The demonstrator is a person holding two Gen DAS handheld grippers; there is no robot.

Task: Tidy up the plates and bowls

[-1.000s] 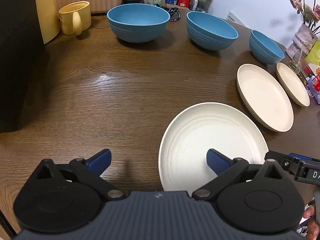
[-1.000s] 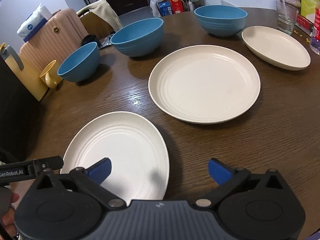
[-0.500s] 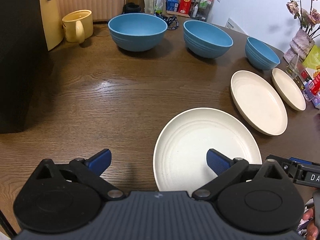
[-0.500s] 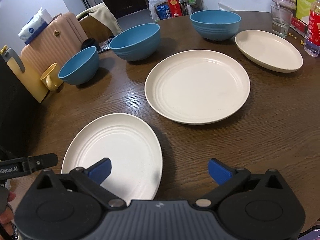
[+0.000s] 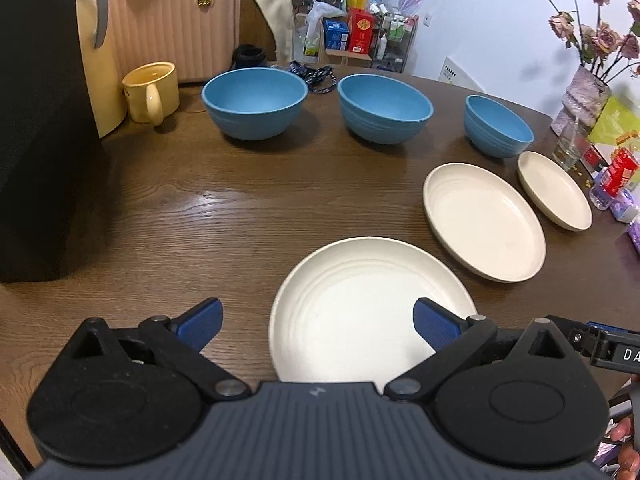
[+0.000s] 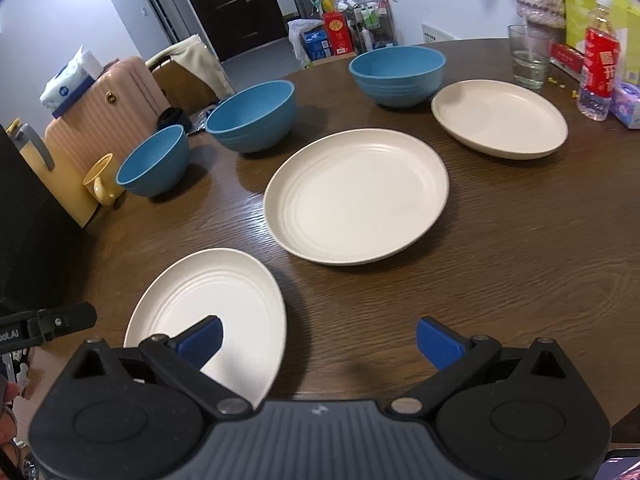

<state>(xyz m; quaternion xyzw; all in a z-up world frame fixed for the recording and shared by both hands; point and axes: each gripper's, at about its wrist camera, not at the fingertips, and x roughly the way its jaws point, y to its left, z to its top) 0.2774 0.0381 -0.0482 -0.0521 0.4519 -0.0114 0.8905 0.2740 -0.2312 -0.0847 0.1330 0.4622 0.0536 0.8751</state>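
so far nothing is held: the left gripper [image 5: 316,320] stands with its blue pads wide apart and empty, and the right gripper [image 6: 318,338] likewise gapes over bare wood. the nearest plate [image 5: 372,308] lies flat on the table [image 5: 200,216], partly between the left gripper's fingers, its rim passing under the right-hand pad while the left-hand pad sits off it over the wood. beyond the fingertips and off to the right lie the middle plate [image 5: 484,220] and, just past it, the far plate [image 5: 554,190], close to each other but seemingly not touching. further ahead stands a row of three blue bowls: the left bowl [image 5: 254,102], the centre bowl [image 5: 384,106] and the small bowl [image 5: 498,126]. judging by their matte, speckled look, the plates are probably light, stiff and a little slick, so a pinch across the raised rim looks the surest hold, one finger slid under the lip and one on top; flat on the wood, that lip gives little room underneath. the bowls would likely take a grip over the wall. open room lies ahead and left of the left gripper's fingers. at the far right a glass [image 6: 528,56] and a bottle [image 6: 600,74] crowd the far plate, and a yellow mug [image 5: 152,90] stands beside the left bowl, so moves there want care.
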